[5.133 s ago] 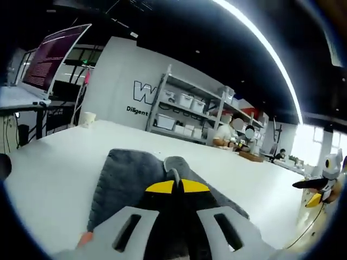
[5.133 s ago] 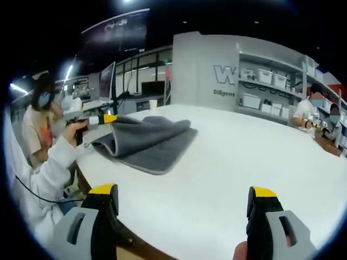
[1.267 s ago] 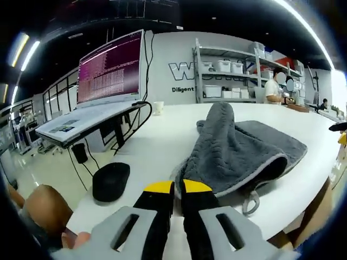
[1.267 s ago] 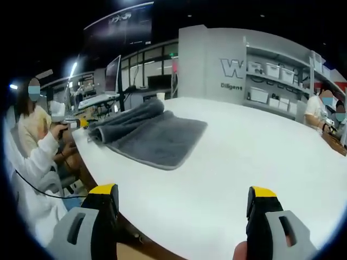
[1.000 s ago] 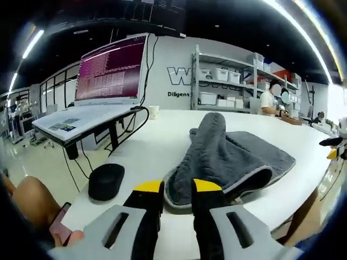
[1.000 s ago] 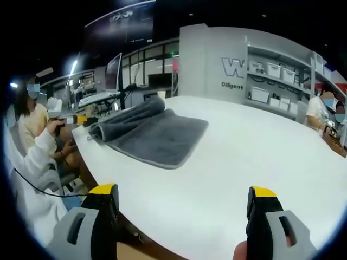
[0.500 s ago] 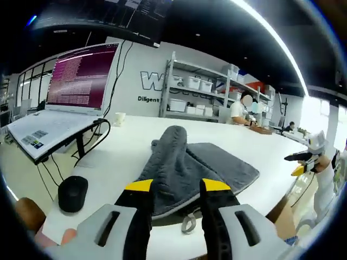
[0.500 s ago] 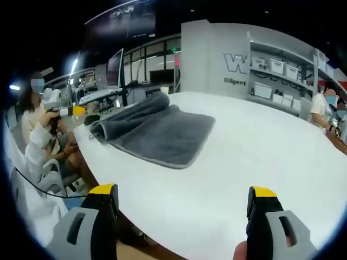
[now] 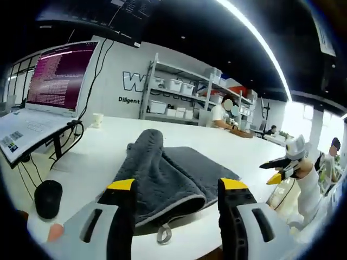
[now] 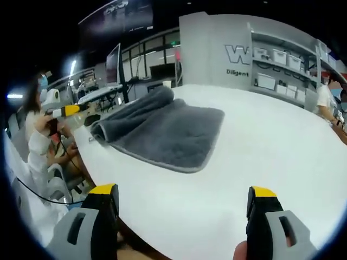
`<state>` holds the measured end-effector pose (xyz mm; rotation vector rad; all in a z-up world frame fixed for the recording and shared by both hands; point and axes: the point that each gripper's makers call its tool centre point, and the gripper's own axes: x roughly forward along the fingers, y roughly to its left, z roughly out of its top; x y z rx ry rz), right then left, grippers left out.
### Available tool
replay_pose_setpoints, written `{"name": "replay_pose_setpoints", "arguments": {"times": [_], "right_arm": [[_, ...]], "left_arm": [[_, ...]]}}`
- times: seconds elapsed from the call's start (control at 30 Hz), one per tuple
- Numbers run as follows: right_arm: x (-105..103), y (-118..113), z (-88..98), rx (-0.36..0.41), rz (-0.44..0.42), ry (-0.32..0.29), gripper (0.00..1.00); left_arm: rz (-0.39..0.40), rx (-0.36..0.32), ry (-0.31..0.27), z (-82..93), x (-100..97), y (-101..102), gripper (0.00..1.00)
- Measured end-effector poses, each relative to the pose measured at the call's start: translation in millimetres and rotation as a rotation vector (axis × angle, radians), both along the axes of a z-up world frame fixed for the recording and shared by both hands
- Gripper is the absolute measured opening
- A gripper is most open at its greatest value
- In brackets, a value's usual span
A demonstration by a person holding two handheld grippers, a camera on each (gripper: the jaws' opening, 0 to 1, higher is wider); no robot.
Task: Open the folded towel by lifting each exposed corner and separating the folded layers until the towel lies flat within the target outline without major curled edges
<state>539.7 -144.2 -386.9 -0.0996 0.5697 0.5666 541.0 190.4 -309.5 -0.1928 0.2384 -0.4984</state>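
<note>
The grey towel (image 9: pixel 173 173) lay on the white table (image 9: pixel 103 149) close to its near edge, partly opened: one side was bunched up into a long raised ridge, while the rest spread flat toward the far right. In the left gripper view a small hanging loop (image 9: pixel 162 234) dangled from the towel's near hem, just over the table edge. The left gripper (image 9: pixel 178 187) hovered in front of that hem with its yellow-tipped jaws spread wide apart and nothing between them; whether the tips touched the cloth was hard to judge, but they seemed to be just short of it. To the left stood an open laptop (image 9: pixel 40 92) on a raised stand, with a dark mouse (image 9: pixel 47 197) on the surface below it, and a paper cup (image 9: pixel 97 119) sat far back on the table. Shelves (image 9: pixel 173 100) with white bins lined the far wall. The right gripper (image 9: pixel 282 170) appeared at the right of that view, held in a hand above the table's edge. In the right gripper view the towel (image 10: pixel 162 127) lay well ahead across the table (image 10: pixel 260 157), its rolled ridge on the far left side and its flat part nearer the middle. The right gripper (image 10: pixel 184 200) had its jaws wide apart and empty, well back from the towel. The left gripper (image 10: pixel 68 110) showed at the far left, held beside the towel's corner by a person in a white sleeve (image 10: pixel 38 157).
</note>
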Motion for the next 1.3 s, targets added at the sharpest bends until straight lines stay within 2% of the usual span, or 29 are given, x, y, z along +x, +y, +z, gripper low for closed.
{"name": "replay_pose_setpoints", "arguments": {"times": [0.17, 0.37, 0.67, 0.73, 0.93, 1.3], "right_arm": [[1, 10, -6.9, -0.011, 0.024, 0.042, 0.99], [5, 22, -6.1, -0.015, 0.041, 0.051, 0.98], [16, 37, -18.8, -0.031, 0.053, 0.088, 0.98], [16, 43, -20.3, -0.033, 0.068, 0.091, 0.99], [20, 53, -29.1, -0.043, 0.08, 0.109, 0.99], [29, 64, -35.0, -0.034, 0.091, 0.137, 0.99]], "left_arm": [[-0.007, 0.009, -0.002, -0.5, -2.6, 2, 0.72], [0.004, -0.02, 0.01, -3.1, -1.2, 10, 0.83], [-0.029, -0.026, 0.041, -9.0, -4.4, 9, 0.89], [-0.068, -0.016, 0.074, -13.4, -9.7, 7, 0.89], [-0.086, -0.017, 0.06, -8.3, -15.8, 10, 0.95], [-0.094, -0.054, 0.042, -2.2, -16.9, 10, 0.97]]}}
